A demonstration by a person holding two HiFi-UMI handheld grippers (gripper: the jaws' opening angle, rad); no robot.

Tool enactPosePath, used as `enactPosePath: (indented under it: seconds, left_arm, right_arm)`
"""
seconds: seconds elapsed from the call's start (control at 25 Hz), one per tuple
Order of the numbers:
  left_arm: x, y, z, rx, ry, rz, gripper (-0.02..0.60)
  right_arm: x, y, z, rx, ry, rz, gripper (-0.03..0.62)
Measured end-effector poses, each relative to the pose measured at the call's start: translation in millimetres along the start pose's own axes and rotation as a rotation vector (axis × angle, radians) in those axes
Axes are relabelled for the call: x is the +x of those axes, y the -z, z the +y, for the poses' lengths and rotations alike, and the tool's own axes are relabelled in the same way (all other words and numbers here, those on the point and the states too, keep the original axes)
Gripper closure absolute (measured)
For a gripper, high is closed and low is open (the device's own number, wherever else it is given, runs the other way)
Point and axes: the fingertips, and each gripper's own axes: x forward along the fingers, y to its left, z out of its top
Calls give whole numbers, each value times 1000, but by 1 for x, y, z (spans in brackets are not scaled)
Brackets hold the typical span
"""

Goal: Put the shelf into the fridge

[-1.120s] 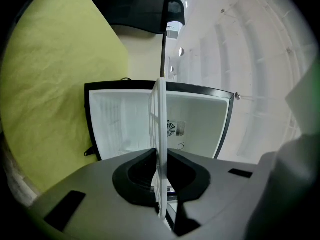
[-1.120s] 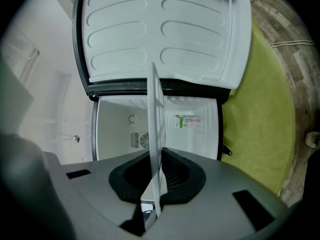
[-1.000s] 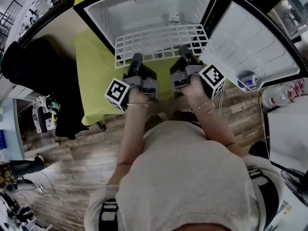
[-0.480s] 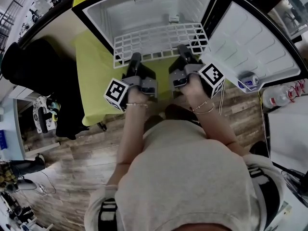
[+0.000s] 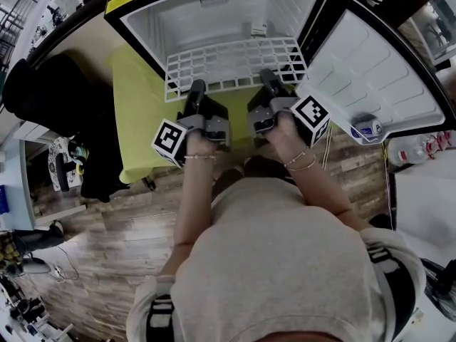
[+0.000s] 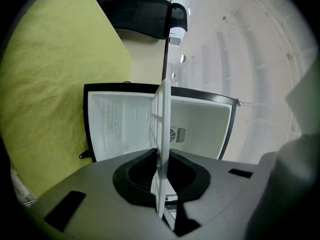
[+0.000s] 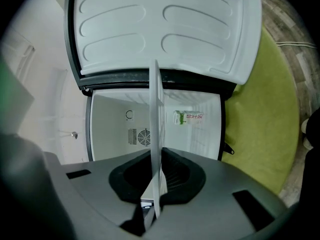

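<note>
A white wire shelf [image 5: 231, 64] lies level, its far part inside the open white fridge [image 5: 178, 16], its near edge sticking out. My left gripper [image 5: 195, 90] is shut on the shelf's near edge at the left. My right gripper [image 5: 268, 80] is shut on the near edge at the right. In the left gripper view the shelf [image 6: 161, 134] runs edge-on between the dark pads [image 6: 135, 176] toward the fridge interior [image 6: 120, 129]. In the right gripper view the shelf [image 7: 156, 139] shows edge-on too, clamped in my right gripper [image 7: 156, 180], with the fridge's rear wall [image 7: 185, 134] behind it.
The fridge door [image 5: 370, 70] stands swung open at the right, with a small container [image 5: 367, 128] in its rack. A yellow-green cloth [image 5: 139, 120] covers the surface under the fridge. A dark chair [image 5: 50, 112] stands at the left. Wooden floor [image 5: 107, 248] lies below.
Both grippers and the shelf have moved a little forward, so the shelf sits slightly deeper in the fridge.
</note>
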Motion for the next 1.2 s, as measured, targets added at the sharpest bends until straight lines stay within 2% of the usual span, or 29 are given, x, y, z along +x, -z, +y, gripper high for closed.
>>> enactPosePath:
  seconds: [0.6, 1.0, 1.2]
  left_arm:
    - [0, 0, -1, -21, -8, -41, 548]
    - [-2, 0, 1, 1, -6, -36, 548]
    - [-2, 1, -1, -22, -10, -33, 548]
  right_arm:
    - [2, 0, -1, -24, 13, 12, 568]
    - [2, 0, -5, -11, 20, 11, 569]
    - [1, 0, -9, -4, 28, 7, 569]
